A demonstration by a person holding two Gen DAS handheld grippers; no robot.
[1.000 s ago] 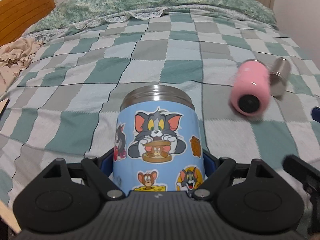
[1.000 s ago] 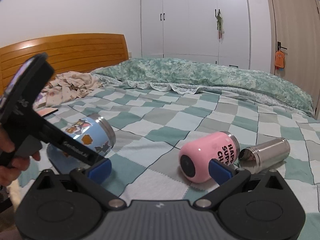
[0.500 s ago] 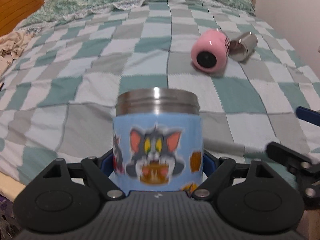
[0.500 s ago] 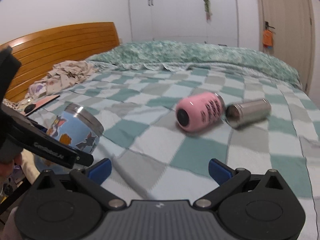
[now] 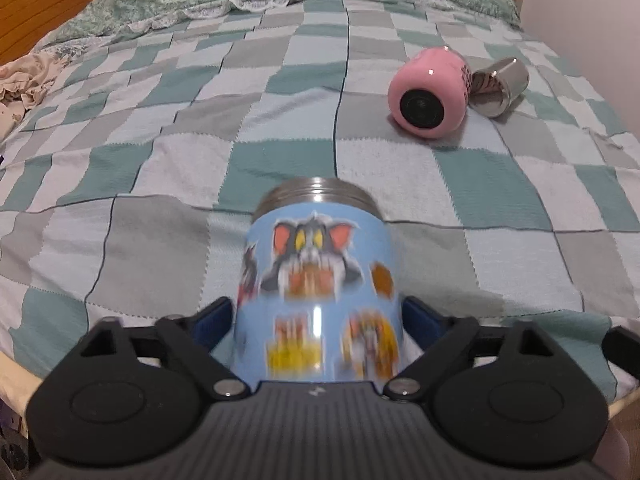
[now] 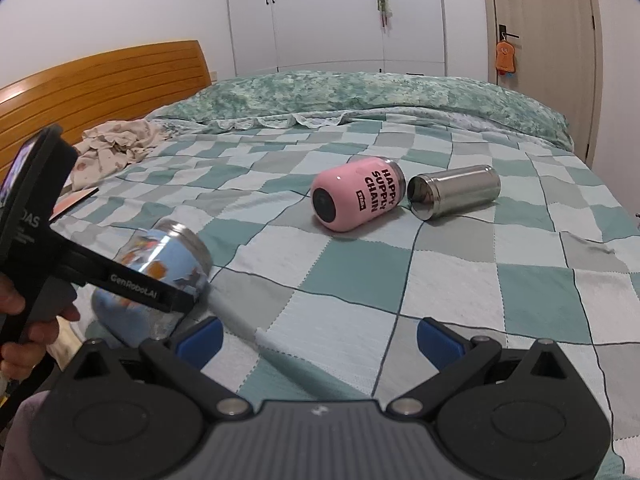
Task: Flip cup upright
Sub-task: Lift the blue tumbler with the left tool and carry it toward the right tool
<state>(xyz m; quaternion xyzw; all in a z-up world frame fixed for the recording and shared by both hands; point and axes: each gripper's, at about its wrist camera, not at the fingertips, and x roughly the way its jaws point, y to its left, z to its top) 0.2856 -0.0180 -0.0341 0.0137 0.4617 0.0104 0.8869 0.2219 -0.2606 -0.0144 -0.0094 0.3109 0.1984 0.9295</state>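
Left tool clenched on the blue cartoon cup, blue pads pressed to its sides low down near the base. Cup tilted, steel rim pointing forward and up, held near the front edge of the bed. Stickers smeared by motion blur; base of the cup hidden behind the tool body in the left wrist view, and partly crossed by the tool's black finger in the right wrist view. Cannot tell whether the cup touches the blanket.

Right tool released, pads wide apart over the checked blanket, grasping nothing.

Farther back on the bed, pink cup lying on its side, dark base toward the cameras, mouth turned away and unseen. Just beside it, steel cup also on its side, open end nearly touching the pink one. Crumpled cloth near the wooden headboard, cut off at the left frame edge in the left wrist view.
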